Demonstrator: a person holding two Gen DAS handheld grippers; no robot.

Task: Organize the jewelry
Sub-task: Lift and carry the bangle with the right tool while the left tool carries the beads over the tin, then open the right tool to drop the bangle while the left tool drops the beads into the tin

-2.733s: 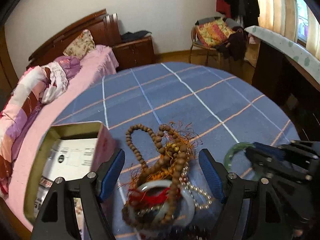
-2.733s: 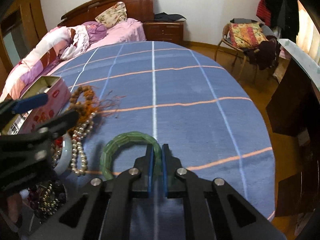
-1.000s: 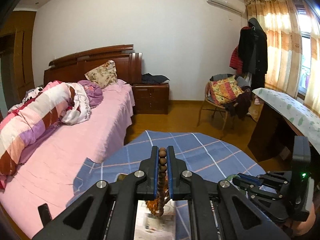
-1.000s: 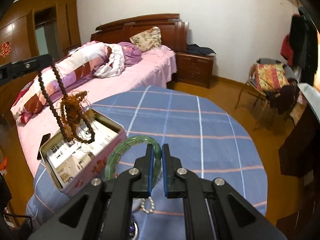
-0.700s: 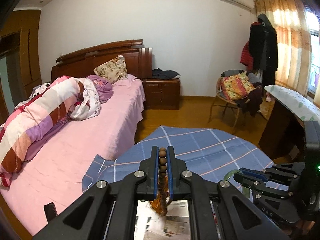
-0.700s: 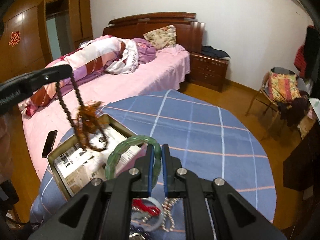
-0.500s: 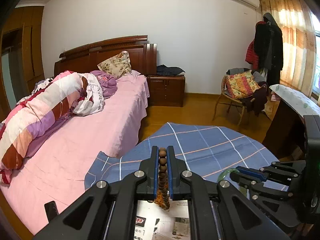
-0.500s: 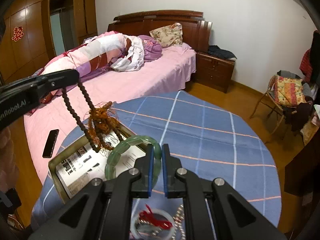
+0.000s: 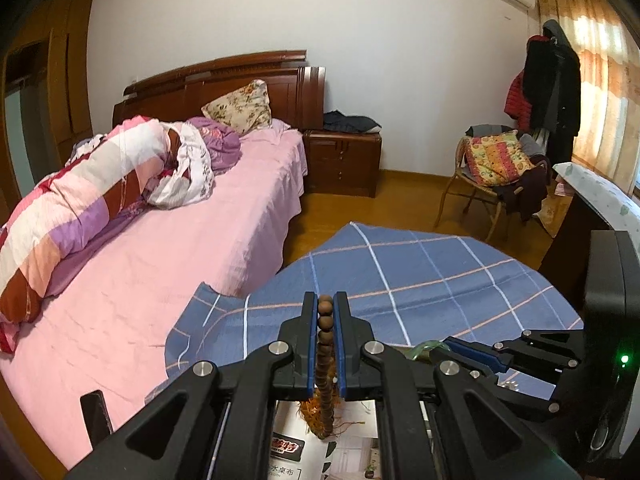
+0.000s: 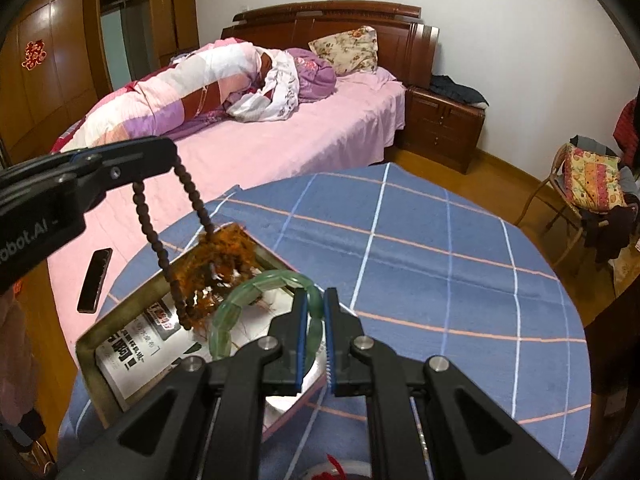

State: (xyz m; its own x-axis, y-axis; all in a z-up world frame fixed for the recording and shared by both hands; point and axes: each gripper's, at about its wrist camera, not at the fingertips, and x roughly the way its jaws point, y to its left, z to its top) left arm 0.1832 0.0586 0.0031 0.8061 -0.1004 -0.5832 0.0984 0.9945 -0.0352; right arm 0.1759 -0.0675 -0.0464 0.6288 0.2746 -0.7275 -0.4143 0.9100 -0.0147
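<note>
My left gripper (image 9: 325,307) is shut on a string of brown wooden beads (image 9: 324,376) that hangs straight down between its fingers. In the right wrist view the left gripper (image 10: 162,158) stands at the left. The bead string (image 10: 192,196) loops down from it, and its orange tassels (image 10: 224,258) reach into the open tin box (image 10: 86,346). My right gripper (image 10: 314,300) is shut on a green bangle (image 10: 248,292), held over the box's near right side. Printed paper (image 9: 320,454) lines the box. The right gripper (image 9: 472,354) shows low right in the left wrist view.
The box sits at the left edge of a round table with a blue checked cloth (image 10: 420,260). A white bangle with red thread (image 10: 340,468) lies below my right gripper. A pink bed (image 10: 280,148) with a dark phone (image 10: 95,280) lies beyond the table.
Both grippers have moved left and down over the tin box. The bead string has sunk until its tassels are inside the box, and the green bangle now hangs over the box.
</note>
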